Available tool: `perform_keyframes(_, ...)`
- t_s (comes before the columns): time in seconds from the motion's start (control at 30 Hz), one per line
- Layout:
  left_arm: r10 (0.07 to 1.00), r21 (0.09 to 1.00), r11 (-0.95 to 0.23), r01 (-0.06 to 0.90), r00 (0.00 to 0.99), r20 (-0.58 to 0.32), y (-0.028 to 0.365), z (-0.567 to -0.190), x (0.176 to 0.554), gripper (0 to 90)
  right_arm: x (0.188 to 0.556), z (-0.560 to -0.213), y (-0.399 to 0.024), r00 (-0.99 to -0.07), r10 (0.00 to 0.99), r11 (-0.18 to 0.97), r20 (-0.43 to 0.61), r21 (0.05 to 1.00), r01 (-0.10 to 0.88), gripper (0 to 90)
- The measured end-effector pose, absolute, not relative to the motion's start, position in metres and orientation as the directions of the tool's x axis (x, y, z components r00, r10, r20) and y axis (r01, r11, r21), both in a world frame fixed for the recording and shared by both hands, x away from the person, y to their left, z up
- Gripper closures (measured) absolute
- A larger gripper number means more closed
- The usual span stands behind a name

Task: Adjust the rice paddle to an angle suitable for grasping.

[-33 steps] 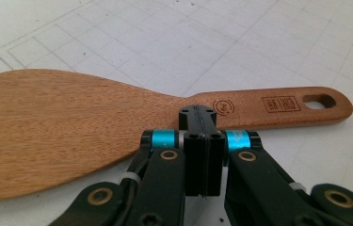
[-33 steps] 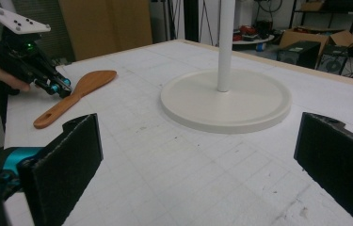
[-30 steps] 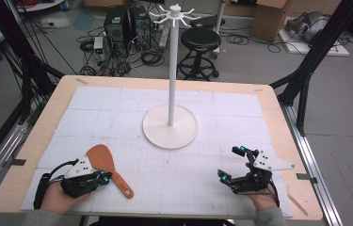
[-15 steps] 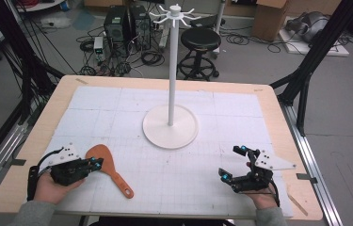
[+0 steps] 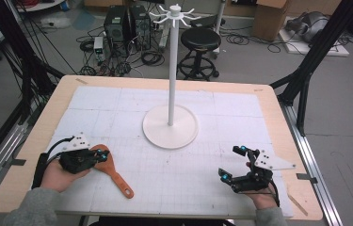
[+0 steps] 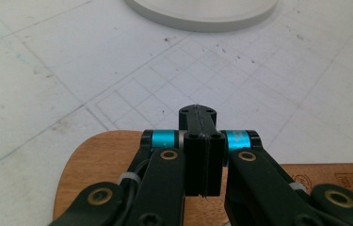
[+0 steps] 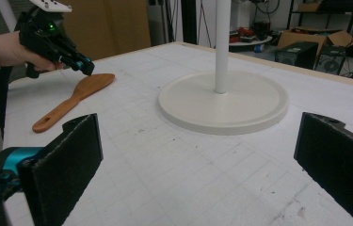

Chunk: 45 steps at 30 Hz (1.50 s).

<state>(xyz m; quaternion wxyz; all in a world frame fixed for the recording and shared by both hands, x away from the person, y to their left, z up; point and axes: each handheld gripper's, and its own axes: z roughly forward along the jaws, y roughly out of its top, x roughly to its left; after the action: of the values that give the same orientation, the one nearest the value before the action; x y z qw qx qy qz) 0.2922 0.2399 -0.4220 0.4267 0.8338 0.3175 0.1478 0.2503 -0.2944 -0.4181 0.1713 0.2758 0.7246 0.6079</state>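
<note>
Left gripper [image 5: 100, 154] sits just above the blade of the wooden spatula [image 5: 112, 170], jaws clenched together with nothing between them. Spatula lies flat on the white mat [image 5: 117, 108] near the front left corner, handle pointing toward the table's near edge. Right gripper [image 5: 233, 164] rests at front right, jaws spread wide and empty. White hook stand [image 5: 170, 127] stands upright mid-table, well apart from both

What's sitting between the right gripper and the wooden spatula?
Nothing: in the high view only bare white gridded mat stretches from the right gripper to the wooden spatula.
</note>
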Motion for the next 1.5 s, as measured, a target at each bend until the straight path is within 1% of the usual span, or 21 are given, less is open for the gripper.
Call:
perform_keyframes(0.17,0.662,0.798,-0.436,0.416,0.749,-0.029,0.237,-0.423,0.302,89.5,0.251,-0.419,-0.294,-0.791,0.606,0.113,0.089,0.974,0.196,0.1)
perform_keyframes(0.27,0.657,0.783,-0.486,0.390,0.753,0.032,0.230,-0.422,0.310,89.5,0.251,-0.419,-0.294,-0.791,0.605,0.112,0.090,0.974,0.196,0.1)
perform_keyframes(0.37,0.651,0.781,-0.496,0.379,0.758,0.046,0.225,-0.423,0.315,89.5,0.251,-0.419,-0.294,-0.792,0.604,0.110,0.091,0.974,0.196,0.1)
perform_keyframes(0.53,0.665,0.747,-0.524,0.409,0.745,0.058,0.223,-0.433,0.325,89.5,0.251,-0.419,-0.293,-0.793,0.603,0.109,0.092,0.974,0.196,0.1)
perform_keyframes(0.63,0.676,0.736,-0.538,0.411,0.732,0.085,0.224,-0.436,0.329,89.5,0.251,-0.419,-0.293,-0.795,0.600,0.115,0.088,0.974,0.194,0.1)
perform_keyframes(0.67,0.688,0.725,-0.548,0.418,0.718,0.106,0.225,-0.440,0.332,89.5,0.252,-0.419,-0.293,-0.795,0.600,0.115,0.088,0.974,0.195,0.1)
perform_keyframes(0.8,0.688,0.734,-0.537,0.415,0.720,0.096,0.228,-0.441,0.336,89.5,0.252,-0.420,-0.292,-0.796,0.598,0.118,0.091,0.973,0.200,0.1)
perform_keyframes(1.13,0.678,0.721,-0.560,0.409,0.726,0.115,0.229,-0.441,0.330,89.6,0.251,-0.420,-0.292,-0.797,0.597,0.121,0.092,0.972,0.203,0.1)
perform_keyframes(1.23,0.684,0.732,-0.545,0.409,0.721,0.107,0.232,-0.442,0.325,89.7,0.250,-0.420,-0.293,-0.797,0.597,0.123,0.091,0.971,0.203,0.1)
perform_keyframes(1.33,0.681,0.736,-0.557,0.386,0.719,0.139,0.232,-0.443,0.319,89.7,0.250,-0.420,-0.293,-0.796,0.598,0.126,0.087,0.971,0.201,0.1)
perform_keyframes(1.5,0.680,0.743,-0.541,0.395,0.725,0.110,0.238,-0.444,0.312,89.7,0.249,-0.421,-0.293,-0.796,0.599,0.131,0.086,0.970,0.203,0.1)
